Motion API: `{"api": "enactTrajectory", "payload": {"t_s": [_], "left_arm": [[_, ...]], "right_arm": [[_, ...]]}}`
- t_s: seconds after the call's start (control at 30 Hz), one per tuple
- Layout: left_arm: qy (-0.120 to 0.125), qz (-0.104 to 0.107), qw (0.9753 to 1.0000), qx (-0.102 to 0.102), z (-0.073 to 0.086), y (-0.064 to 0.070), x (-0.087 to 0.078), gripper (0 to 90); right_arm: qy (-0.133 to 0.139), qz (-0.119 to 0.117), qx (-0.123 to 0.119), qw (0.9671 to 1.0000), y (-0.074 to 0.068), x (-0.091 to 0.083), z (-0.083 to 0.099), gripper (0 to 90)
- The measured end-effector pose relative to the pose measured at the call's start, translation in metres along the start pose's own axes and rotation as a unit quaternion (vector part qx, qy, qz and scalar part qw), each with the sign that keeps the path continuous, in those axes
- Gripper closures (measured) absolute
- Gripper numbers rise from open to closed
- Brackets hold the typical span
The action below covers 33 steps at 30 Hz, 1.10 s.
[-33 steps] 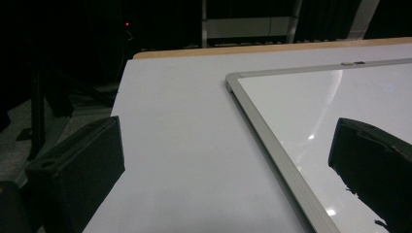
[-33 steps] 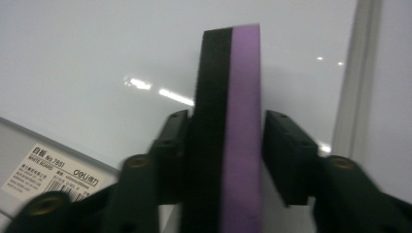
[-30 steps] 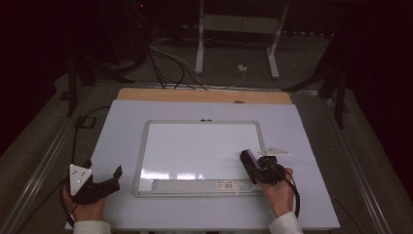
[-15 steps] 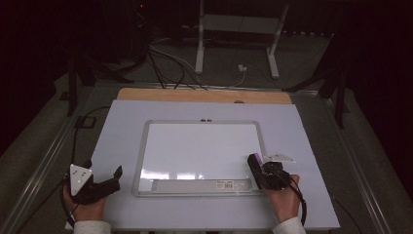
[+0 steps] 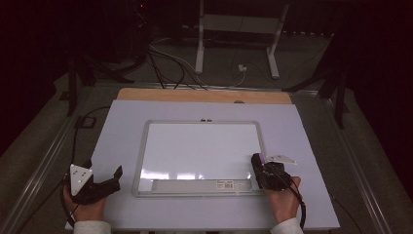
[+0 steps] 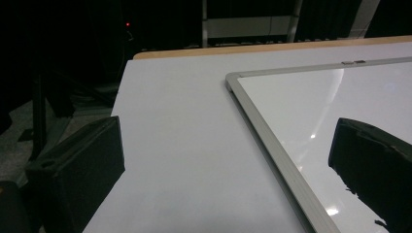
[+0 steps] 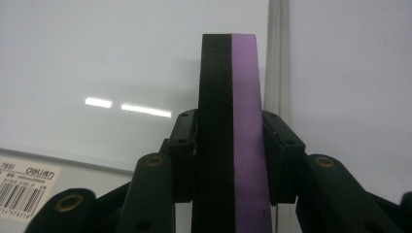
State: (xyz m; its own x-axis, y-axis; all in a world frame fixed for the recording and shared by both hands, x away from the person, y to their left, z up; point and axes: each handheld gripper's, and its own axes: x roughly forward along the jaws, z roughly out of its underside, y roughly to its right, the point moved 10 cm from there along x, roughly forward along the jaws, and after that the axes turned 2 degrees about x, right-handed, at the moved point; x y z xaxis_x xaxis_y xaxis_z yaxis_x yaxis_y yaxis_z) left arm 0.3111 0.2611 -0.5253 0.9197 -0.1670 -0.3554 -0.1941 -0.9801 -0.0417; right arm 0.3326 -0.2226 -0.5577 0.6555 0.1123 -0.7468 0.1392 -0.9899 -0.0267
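One flat black-and-purple eraser (image 7: pixel 232 131) between right gripper (image 7: pixel 232 141) jaws

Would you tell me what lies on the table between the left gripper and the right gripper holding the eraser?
In the high view, the whiteboard lies between the left gripper and the right gripper, whose jaws clamp the black-and-purple eraser; its writing surface is blank.

A black-and-purple eraser (image 7: pixel 232 131) stands upright over the lower right corner of the whiteboard (image 5: pixel 199 151).

High view overhead facing forward, gripper views low and close, all sharing whiteboard (image 5: pixel 202 151).
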Motion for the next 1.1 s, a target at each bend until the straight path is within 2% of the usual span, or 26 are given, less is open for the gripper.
{"api": "enactTrajectory", "payload": {"t_s": [0.23,0.33,0.47,0.57,0.6,0.7,0.9,1.03,1.1], "left_arm": [[0.000,-0.001,1.0000,0.000,0.000,0.000,0.000,0.5],[0.000,0.000,1.0000,0.001,0.000,0.000,0.000,0.5],[0.001,0.000,1.0000,0.001,0.000,0.000,0.000,0.5],[0.001,0.001,1.0000,0.001,0.000,0.000,0.000,0.5],[0.001,0.001,1.0000,0.001,0.000,0.000,0.000,0.5],[0.002,0.001,1.0000,0.001,-0.001,0.000,0.000,0.5],[0.002,0.003,1.0000,0.001,-0.001,0.000,-0.001,0.5],[0.002,0.006,1.0000,0.001,-0.001,0.001,0.000,0.5],[0.002,0.007,1.0000,0.001,0.000,0.001,0.000,0.5]], "right_arm": [[0.006,0.017,0.013,0.9997,0.004,0.001,-0.002,61.5],[0.011,0.017,0.015,0.9997,0.007,0.001,-0.002,53.9],[0.025,-0.004,0.023,0.9994,0.007,0.001,-0.007,37.3],[0.037,-0.034,0.026,0.9984,0.004,-0.001,-0.013,22.3],[0.040,-0.051,0.027,0.9975,0.002,-0.002,-0.015,18.7],[0.055,-0.061,0.018,0.9965,0.003,-0.005,-0.020,14.8],[0.103,-0.078,-0.013,0.9916,0.005,-0.016,-0.034,5.8],[0.144,-0.081,-0.034,0.9857,0.010,-0.023,-0.041,3.4],[0.165,-0.088,-0.039,0.9815,0.012,-0.028,-0.044,2.7]]}}
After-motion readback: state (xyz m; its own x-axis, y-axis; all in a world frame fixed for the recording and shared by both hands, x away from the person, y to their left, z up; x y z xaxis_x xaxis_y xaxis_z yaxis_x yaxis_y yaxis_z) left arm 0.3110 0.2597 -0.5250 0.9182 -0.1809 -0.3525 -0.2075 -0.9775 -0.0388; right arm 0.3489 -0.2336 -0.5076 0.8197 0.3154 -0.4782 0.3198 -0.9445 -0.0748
